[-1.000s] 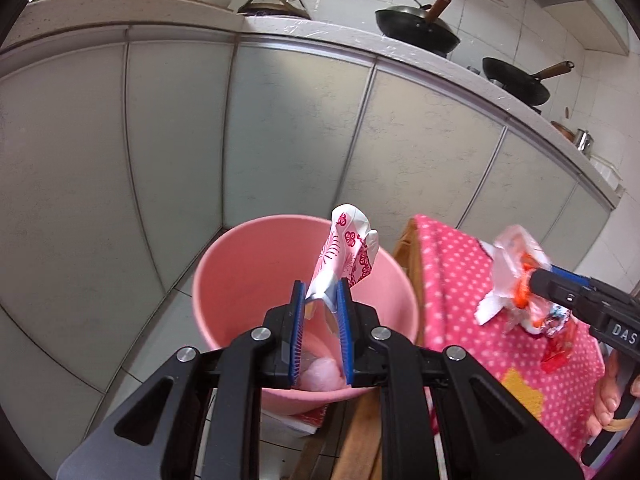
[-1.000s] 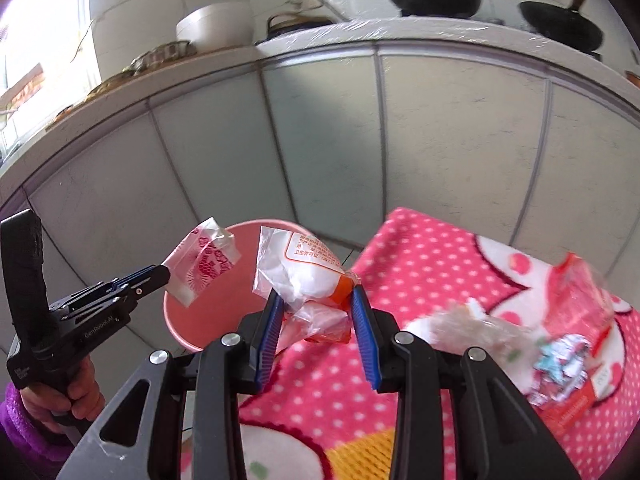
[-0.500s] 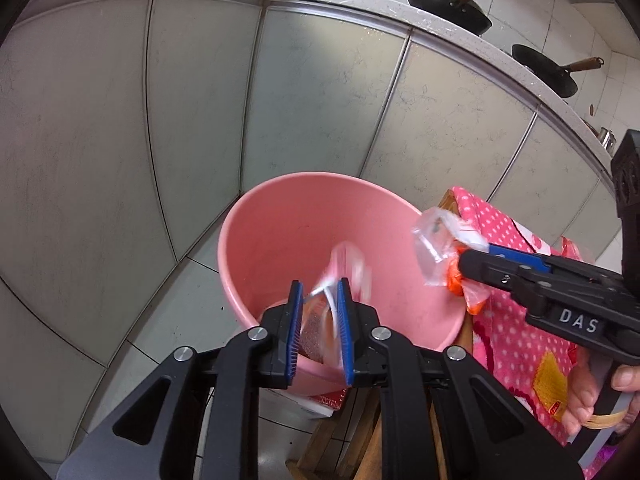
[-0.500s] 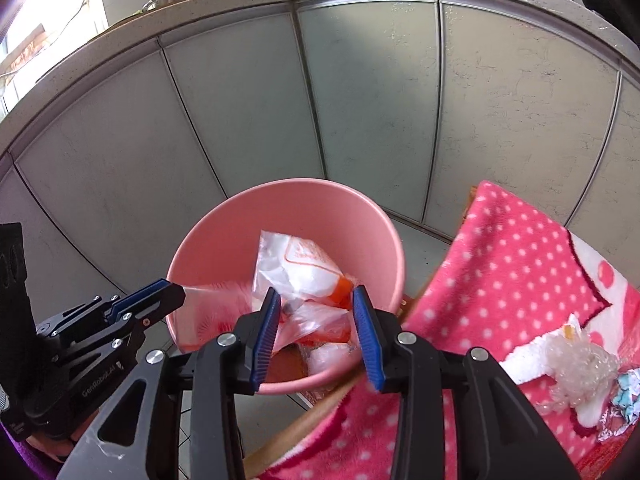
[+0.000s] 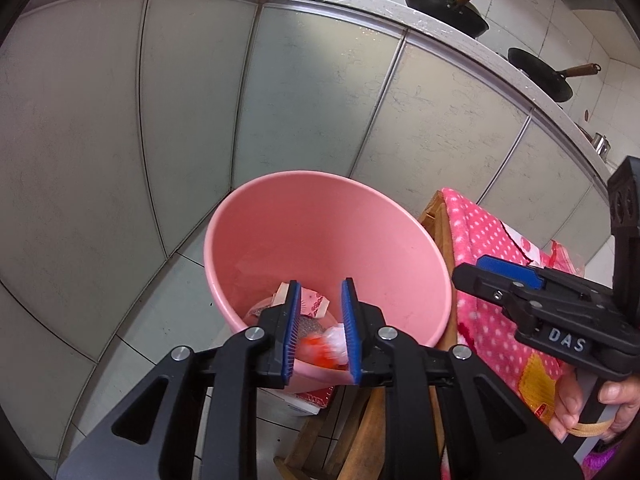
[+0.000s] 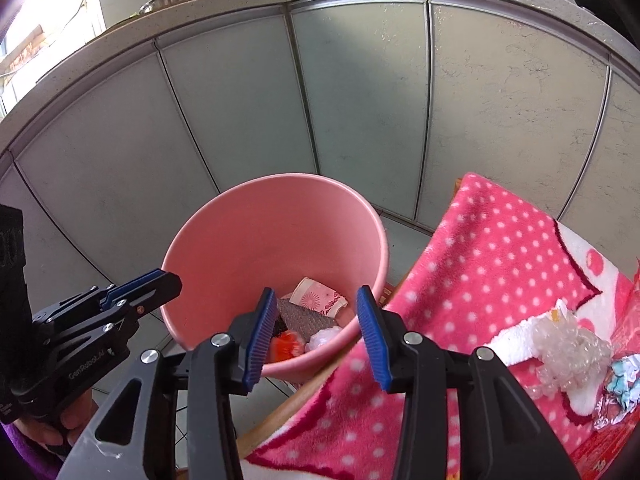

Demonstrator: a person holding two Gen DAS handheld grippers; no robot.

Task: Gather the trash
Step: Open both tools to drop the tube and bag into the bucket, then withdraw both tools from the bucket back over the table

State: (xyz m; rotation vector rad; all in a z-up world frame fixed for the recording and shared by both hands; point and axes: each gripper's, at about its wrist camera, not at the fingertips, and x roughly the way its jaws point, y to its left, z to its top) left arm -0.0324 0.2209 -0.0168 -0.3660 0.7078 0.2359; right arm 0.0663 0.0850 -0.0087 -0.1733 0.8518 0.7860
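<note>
A pink bucket (image 5: 320,178) (image 6: 280,179) stands on the floor beside the table. At its bottom lie a pink patterned wrapper (image 5: 314,305) (image 6: 320,301) and a white and orange bag (image 5: 326,346) (image 6: 288,350). My left gripper (image 5: 320,290) (image 6: 166,278) hovers over the bucket's near rim, jaws opening with nothing between them. Over the rim on the table side, my right gripper (image 6: 316,289) (image 5: 476,274) is also opening its jaws and holds nothing. Crumpled clear plastic (image 6: 568,344) and a foil wrapper (image 6: 620,380) lie on the pink dotted blanket (image 6: 500,248).
Grey cabinet fronts (image 5: 312,120) rise close behind the bucket. Two black woks (image 5: 448,4) sit on the counter above. The wooden table edge (image 5: 436,216) touches the bucket's right side. A hand (image 5: 616,404) grips the right tool's handle.
Both grippers moved down over the bucket and opened. The pink wrapper left the left jaws and the white and orange bag left the right jaws; both now lie in the bucket.
</note>
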